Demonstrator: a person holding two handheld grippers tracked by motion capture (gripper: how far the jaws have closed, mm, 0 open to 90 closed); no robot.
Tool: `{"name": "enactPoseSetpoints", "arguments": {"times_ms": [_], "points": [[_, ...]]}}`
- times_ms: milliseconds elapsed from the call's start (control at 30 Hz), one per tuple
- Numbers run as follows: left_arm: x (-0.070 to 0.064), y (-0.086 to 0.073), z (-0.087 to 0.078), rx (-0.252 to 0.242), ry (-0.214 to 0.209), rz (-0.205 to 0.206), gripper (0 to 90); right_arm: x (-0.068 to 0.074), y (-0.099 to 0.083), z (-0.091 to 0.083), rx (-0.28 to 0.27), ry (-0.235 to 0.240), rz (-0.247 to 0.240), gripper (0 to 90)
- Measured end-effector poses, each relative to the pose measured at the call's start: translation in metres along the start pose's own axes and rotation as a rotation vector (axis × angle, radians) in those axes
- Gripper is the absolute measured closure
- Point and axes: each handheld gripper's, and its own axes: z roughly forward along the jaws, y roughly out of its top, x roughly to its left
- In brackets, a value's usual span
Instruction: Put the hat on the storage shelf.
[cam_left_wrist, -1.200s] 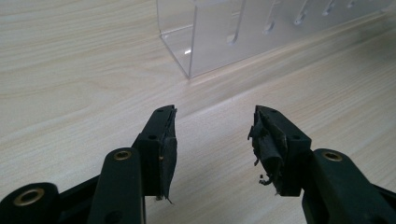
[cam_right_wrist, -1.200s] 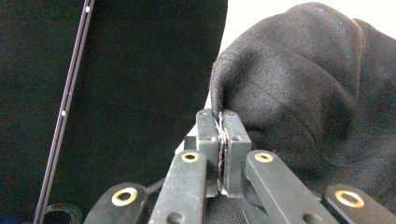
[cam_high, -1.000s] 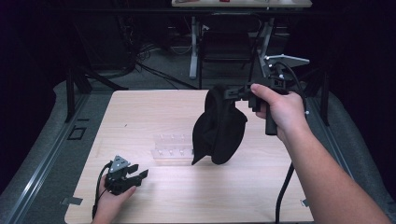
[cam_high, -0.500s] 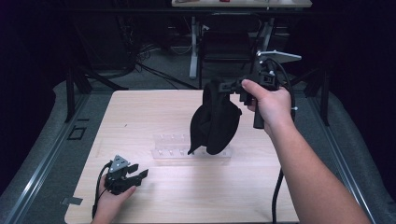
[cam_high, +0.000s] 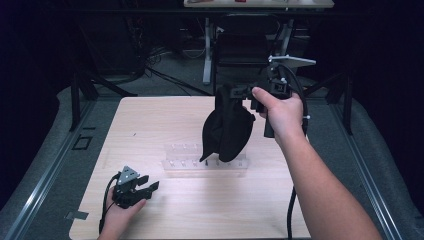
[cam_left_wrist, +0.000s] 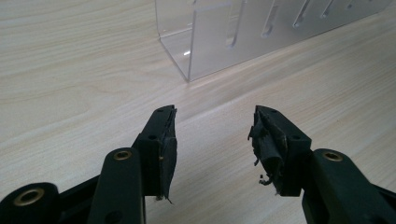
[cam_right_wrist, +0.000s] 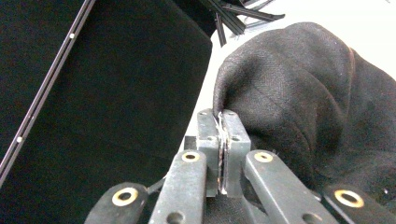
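Hanging from the right tool (cam_high: 239, 92): one black cloth (cam_high: 227, 131), a soft dark garment or bag of woven fabric, exact kind not discernible. The right tool's jaws are pressed together on a fold at the cloth's upper edge, seen close in the right gripper view (cam_right_wrist: 223, 122), with a thin pale line of material caught between the pads. Gripped at the top in this way, the cloth drapes freely under its own weight, which likely serves to let it fall open or straighten for handling.

Position: the cloth is held above the middle of the desk (cam_high: 150, 120), its lower edge dangling over, possibly touching, the clear acrylic rack (cam_high: 187, 161); contact cannot be confirmed.

Clear acrylic rack: a long transparent slotted holder lying across the desk, apparently without contents. Its near corner appears in the left gripper view (cam_left_wrist: 196, 42).

Left tool (cam_high: 135, 189): resting low at the near left part of the desk, well apart from the cloth, jaws spread and holding nothing. Its pads (cam_left_wrist: 268, 147) are worn and frayed. It seems parked in readiness, pointed toward the rack, perhaps to take a free edge of the cloth once lowered.

Desk: pale wood grain.
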Motion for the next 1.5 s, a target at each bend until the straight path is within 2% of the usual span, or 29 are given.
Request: {"name": "enactPoseSetpoints", "arguments": {"times_ms": [167, 267, 300, 433, 500, 567, 600, 633, 700, 733, 867, 1067, 1267, 1500], "points": [[-0.002, 0.001, 0.001, -0.016, -0.012, 0.003, 50.6, -0.005, -0.005, 0.003, -0.001, 0.015, -0.005, 88.6], [-0.005, 0.004, 0.0, -0.024, -0.036, 0.012, 51.8, -0.013, -0.01, 0.004, -0.016, 0.025, -0.001, 88.7], [-0.007, 0.004, 0.0, -0.039, -0.035, 0.01, 51.8, -0.013, -0.01, 0.004, -0.016, 0.025, -0.001, 88.7], [-0.014, 0.011, -0.002, -0.068, -0.065, 0.011, 52.0, -0.016, -0.013, 0.005, -0.032, 0.008, -0.015, 88.8], [-0.017, 0.017, -0.004, -0.077, -0.075, 0.021, 52.0, -0.017, -0.014, 0.004, -0.036, 0.016, -0.011, 88.9], [-0.022, 0.025, -0.006, -0.105, -0.1, 0.019, 52.5, -0.017, -0.014, 0.004, -0.04, 0.011, -0.016, 88.8], [-0.026, 0.033, -0.008, -0.12, -0.098, 0.044, 54.4, -0.017, -0.014, 0.004, -0.044, 0.006, -0.019, 88.8], [-0.026, 0.033, -0.008, -0.12, -0.098, 0.044, 54.4, -0.017, -0.014, 0.004, -0.044, 0.006, -0.019, 88.8], [-0.032, 0.044, -0.009, -0.129, -0.094, 0.098, 54.5, -0.017, -0.014, 0.004, -0.043, -0.001, -0.022, 88.9], [-0.035, 0.047, -0.009, -0.132, -0.091, 0.111, 54.5, -0.017, -0.015, 0.004, -0.042, -0.004, -0.018, 88.9], [-0.048, 0.064, -0.008, -0.148, -0.122, 0.146, 54.3, -0.021, -0.016, 0.006, -0.038, -0.002, -0.01, 88.8], [-0.066, 0.078, -0.003, -0.152, -0.142, 0.195, 54.0, -0.023, -0.016, 0.008, -0.035, 0.015, 0.0, 88.8], [-0.08, 0.088, 0.002, -0.148, -0.155, 0.232, 53.7, -0.016, -0.016, 0.013, -0.013, 0.025, -0.015, 88.8], [-0.089, 0.096, 0.006, -0.142, -0.178, 0.243, 55.4, -0.007, -0.017, 0.022, 0.001, 0.037, -0.028, 88.7]]}}
